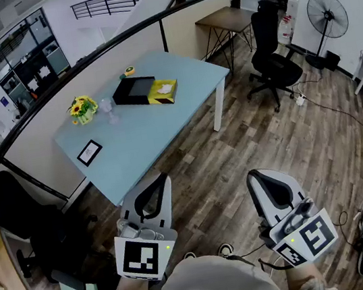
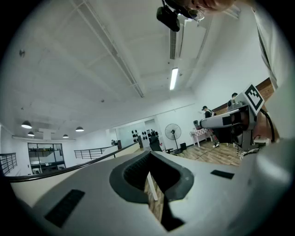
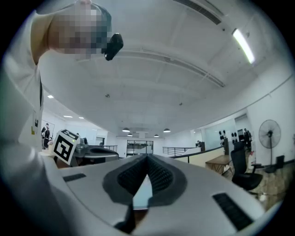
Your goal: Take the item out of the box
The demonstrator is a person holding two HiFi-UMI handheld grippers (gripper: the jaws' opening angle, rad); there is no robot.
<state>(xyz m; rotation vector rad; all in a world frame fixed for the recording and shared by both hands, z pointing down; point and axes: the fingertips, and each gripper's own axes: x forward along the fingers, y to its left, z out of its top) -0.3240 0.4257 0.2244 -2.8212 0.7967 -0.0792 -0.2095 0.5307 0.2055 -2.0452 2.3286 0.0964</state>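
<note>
In the head view a black open box [image 1: 134, 90] lies on the far part of a light blue table [image 1: 145, 129]. A yellow box part [image 1: 163, 92] with something white on it sits against the box's right side. Both grippers are held low near the person's body, well short of the table. My left gripper [image 1: 160, 177] is shut with nothing in it; its tips meet in the left gripper view [image 2: 149, 154]. My right gripper [image 1: 251, 176] is also shut and empty, tips together in the right gripper view [image 3: 147, 156]. Both point toward the table.
On the table stand a yellow flower bunch [image 1: 83, 109], a clear glass [image 1: 109, 108], a small framed card [image 1: 89, 152] and a little yellow-green object [image 1: 129, 71]. A black office chair [image 1: 274, 58], a floor fan [image 1: 326, 15] and a brown desk [image 1: 230, 20] are to the right.
</note>
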